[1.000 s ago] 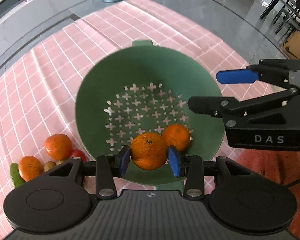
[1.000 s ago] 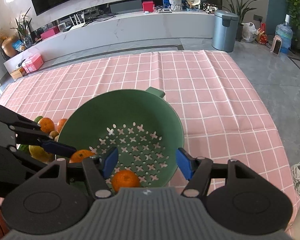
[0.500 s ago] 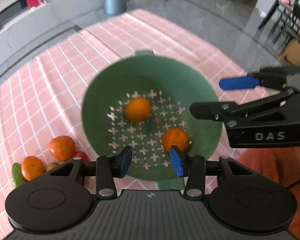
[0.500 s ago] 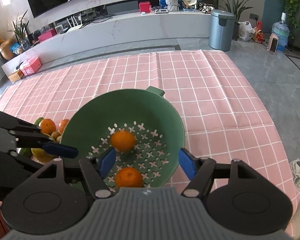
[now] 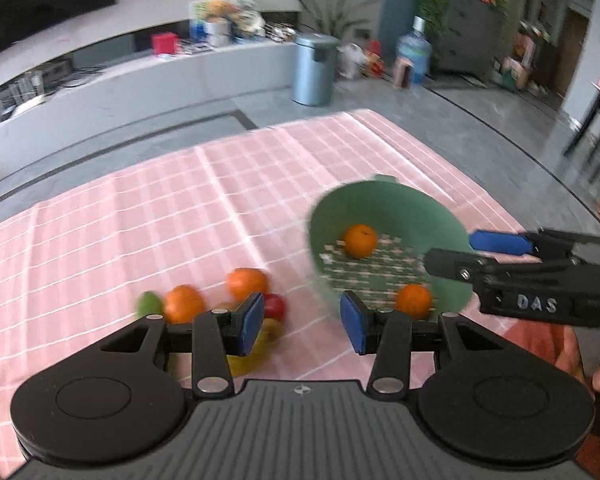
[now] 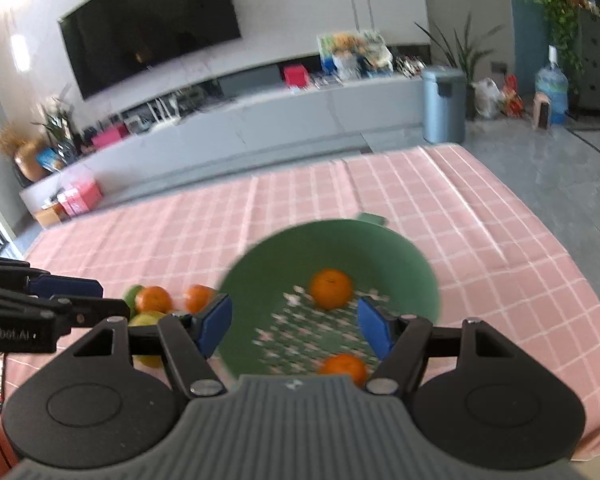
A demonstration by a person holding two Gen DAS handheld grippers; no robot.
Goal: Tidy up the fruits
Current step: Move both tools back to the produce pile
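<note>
- While both views blur, left gripper (image 5: 302, 322) has jaws spread wide w/ nothing between them.
- Right gripper (image 6: 295, 326) jaws also wide apart, nothing held; the green bowl (image 6: 396, 248) sits just ahead of and between them.
- Two oranges in the bowl: one (image 6: 331, 288) beyond the right jaws, one (image 6: 345, 367) below them.
- Loose fruit pile (image 5: 220, 298) lies on the pink cloth (image 5: 140, 220), just past left gripper's left jaw, beside the bowl.
</note>
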